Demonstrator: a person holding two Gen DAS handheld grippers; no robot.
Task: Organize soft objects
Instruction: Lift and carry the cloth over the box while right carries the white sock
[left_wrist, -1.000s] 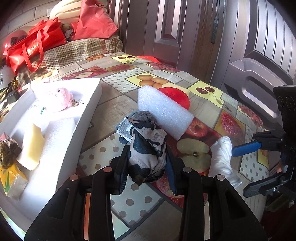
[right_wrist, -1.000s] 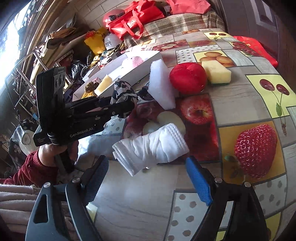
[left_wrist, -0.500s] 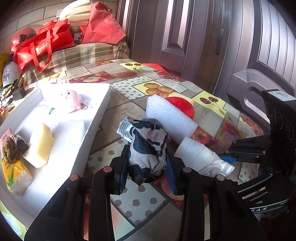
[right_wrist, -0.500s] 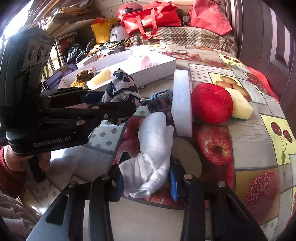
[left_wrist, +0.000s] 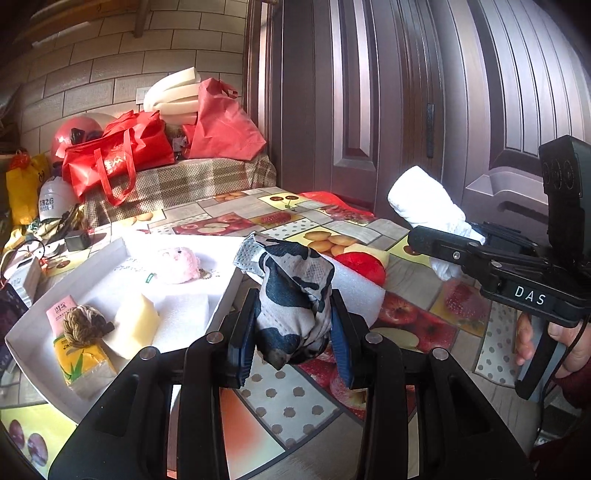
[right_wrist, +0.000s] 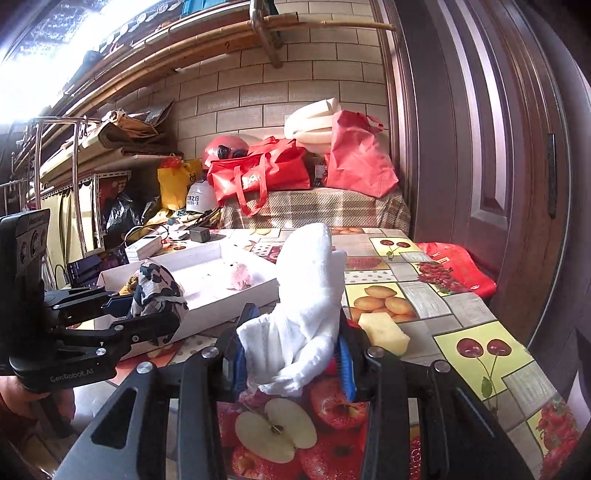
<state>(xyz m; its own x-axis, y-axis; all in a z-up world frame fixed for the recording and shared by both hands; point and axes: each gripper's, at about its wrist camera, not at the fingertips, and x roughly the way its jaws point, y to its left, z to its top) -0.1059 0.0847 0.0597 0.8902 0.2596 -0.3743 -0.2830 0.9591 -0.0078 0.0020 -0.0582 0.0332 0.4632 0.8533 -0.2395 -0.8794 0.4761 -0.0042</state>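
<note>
My left gripper (left_wrist: 291, 339) is shut on a black-and-white patterned cloth bundle (left_wrist: 291, 295), held above the table beside the white tray (left_wrist: 221, 314). In the right wrist view the same bundle (right_wrist: 155, 291) shows at the left. My right gripper (right_wrist: 291, 358) is shut on a rolled white sock (right_wrist: 306, 295), lifted off the table and standing upright; the sock (left_wrist: 424, 203) also shows at the right of the left wrist view. The tray holds a pink plush (left_wrist: 177, 264), a yellow sponge (left_wrist: 133, 325), a white foam piece (left_wrist: 181, 317) and a rope knot (left_wrist: 83, 325) on a yellow packet.
On the fruit-print tablecloth (right_wrist: 476, 350) lie a white foam block (left_wrist: 354, 288), a red soft ball (left_wrist: 364, 264) and a yellow sponge (right_wrist: 382, 330). Red bags (right_wrist: 258, 173) and clutter stand behind the table. A dark wooden door (left_wrist: 369, 110) rises at the right.
The right gripper closed on the white sock and lifted it from the table, tilting it upright. The left gripper with the patterned bundle rose and tilted up a little.
</note>
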